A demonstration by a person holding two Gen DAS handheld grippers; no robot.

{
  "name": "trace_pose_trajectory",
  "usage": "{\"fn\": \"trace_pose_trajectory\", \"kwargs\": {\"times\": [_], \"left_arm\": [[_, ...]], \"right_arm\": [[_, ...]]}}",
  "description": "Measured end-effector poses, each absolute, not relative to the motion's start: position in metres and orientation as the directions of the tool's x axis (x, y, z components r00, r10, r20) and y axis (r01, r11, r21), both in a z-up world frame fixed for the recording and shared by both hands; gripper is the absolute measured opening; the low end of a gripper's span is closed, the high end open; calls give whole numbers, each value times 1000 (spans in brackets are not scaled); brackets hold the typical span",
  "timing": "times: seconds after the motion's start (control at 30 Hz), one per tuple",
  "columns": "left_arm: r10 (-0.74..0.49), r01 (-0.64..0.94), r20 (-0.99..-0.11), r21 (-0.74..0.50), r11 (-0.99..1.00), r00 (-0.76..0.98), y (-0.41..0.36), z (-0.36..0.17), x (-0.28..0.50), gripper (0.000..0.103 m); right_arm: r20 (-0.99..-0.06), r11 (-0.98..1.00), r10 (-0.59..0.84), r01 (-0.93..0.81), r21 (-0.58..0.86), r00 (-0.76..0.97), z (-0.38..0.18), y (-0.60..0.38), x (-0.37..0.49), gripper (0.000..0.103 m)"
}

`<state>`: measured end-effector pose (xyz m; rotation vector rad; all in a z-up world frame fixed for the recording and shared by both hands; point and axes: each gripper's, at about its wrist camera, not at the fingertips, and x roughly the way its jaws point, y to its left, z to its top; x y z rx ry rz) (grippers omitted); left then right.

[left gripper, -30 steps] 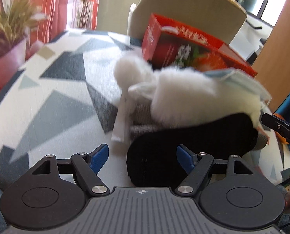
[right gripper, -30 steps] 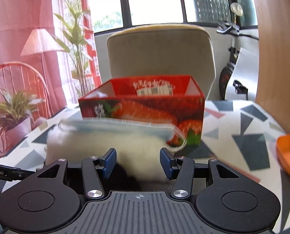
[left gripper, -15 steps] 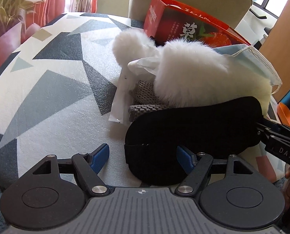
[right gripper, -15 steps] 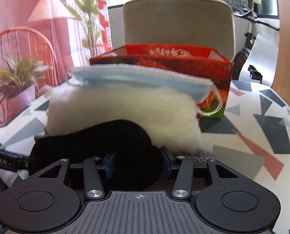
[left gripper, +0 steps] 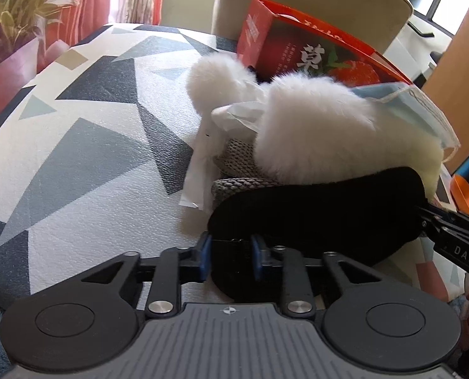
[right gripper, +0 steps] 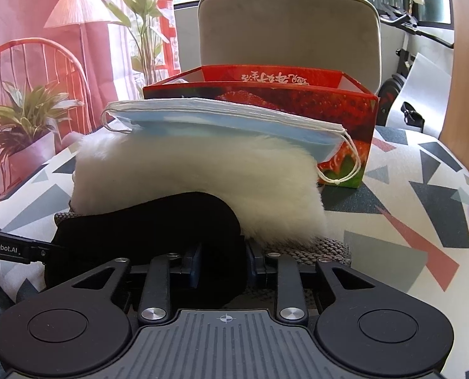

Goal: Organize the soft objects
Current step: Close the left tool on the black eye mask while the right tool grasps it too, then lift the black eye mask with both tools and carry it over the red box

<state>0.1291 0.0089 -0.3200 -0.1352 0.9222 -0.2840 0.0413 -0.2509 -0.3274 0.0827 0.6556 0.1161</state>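
A black eye mask (left gripper: pixel 323 214) (right gripper: pixel 146 227) lies at the near edge of a pile of soft things on the patterned table (left gripper: pixel 86 158). My left gripper (left gripper: pixel 229 255) is shut on its left end. My right gripper (right gripper: pixel 222 260) is shut on its right end. Behind it sits a white fluffy piece (left gripper: pixel 323 135) (right gripper: pixel 203 177) with a blue face mask (right gripper: pixel 228 120) (left gripper: pixel 424 107) on top. A grey knitted cloth (left gripper: pixel 240 164) (right gripper: pixel 310 249) lies underneath. A white pompom (left gripper: pixel 215 75) lies at the pile's far left.
An open red strawberry-print box (left gripper: pixel 297 50) (right gripper: pixel 291 101) stands behind the pile, in front of a beige chair (right gripper: pixel 288 31). A white plastic wrapper (left gripper: pixel 203 164) lies left of the pile. An orange bowl (left gripper: pixel 465 195) sits at the table's right edge. A potted plant (right gripper: pixel 23 126) stands off the left side.
Both grippers have moved in and closed on the ends of the black eye mask. One second ago both were open and farther back.
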Motion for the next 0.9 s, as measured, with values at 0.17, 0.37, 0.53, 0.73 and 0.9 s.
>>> {"fn": "trace_pose_trajectory", "kwargs": {"times": [0.17, 0.37, 0.53, 0.73, 0.9], "left_arm": [[-290, 183, -757, -225, 957, 586, 9, -317, 127, 17], [-282, 174, -752, -221, 960, 596, 12, -315, 127, 16], [-280, 177, -742, -217, 960, 610, 12, -311, 122, 14], [-282, 176, -724, -221, 959, 630, 13, -306, 116, 12], [-285, 155, -724, -242, 958, 629, 18, -305, 115, 12]], "right_arm": [[-603, 990, 136, -83, 115, 786, -326, -252, 40, 20], [-603, 988, 147, -87, 127, 784, -323, -253, 38, 16], [-605, 988, 148, -89, 127, 782, -323, -252, 37, 14], [-596, 987, 153, -96, 125, 788, -319, -249, 32, 13], [-586, 986, 163, -109, 127, 794, -315, -248, 29, 12]]}}
